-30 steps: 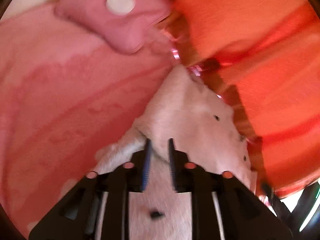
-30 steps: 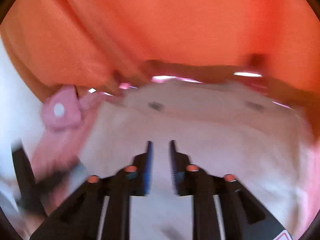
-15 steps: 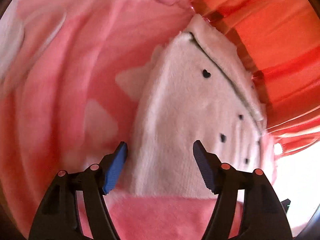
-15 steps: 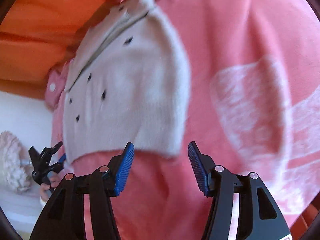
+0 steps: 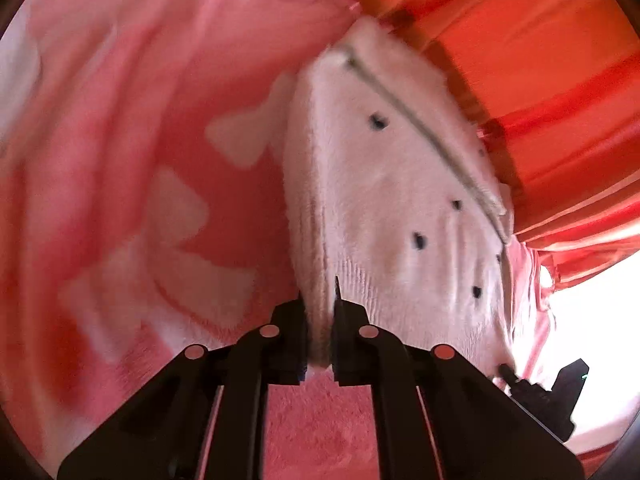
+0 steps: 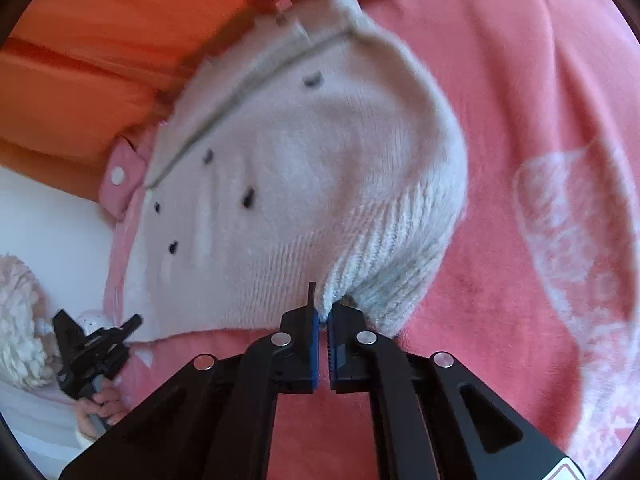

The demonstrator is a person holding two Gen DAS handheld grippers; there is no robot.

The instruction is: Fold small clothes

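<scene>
A small white knit garment [image 5: 384,208] with dark dots and a grey seam lies on a pink blanket [image 5: 160,200]. My left gripper [image 5: 319,332] is shut on its near left hem corner, with the fabric pinched between the jaws. In the right wrist view the same white garment [image 6: 288,168] shows its ribbed hem. My right gripper [image 6: 323,340] is shut on the near right corner of that ribbed hem. The left gripper [image 6: 92,344] also shows at the lower left of the right wrist view, and the right gripper [image 5: 548,392] at the lower right of the left wrist view.
Orange fabric [image 5: 540,80] rises behind the garment, and shows in the right wrist view too [image 6: 100,40]. A pink tab with a white snap [image 6: 118,176] lies at the garment's far left. A fluffy white item [image 6: 20,320] sits at the left edge. The pink blanket [image 6: 520,160] spreads to the right.
Both grippers were open half a second ago, just short of the garment's near hem. Now each has moved in and shut on a hem corner.
</scene>
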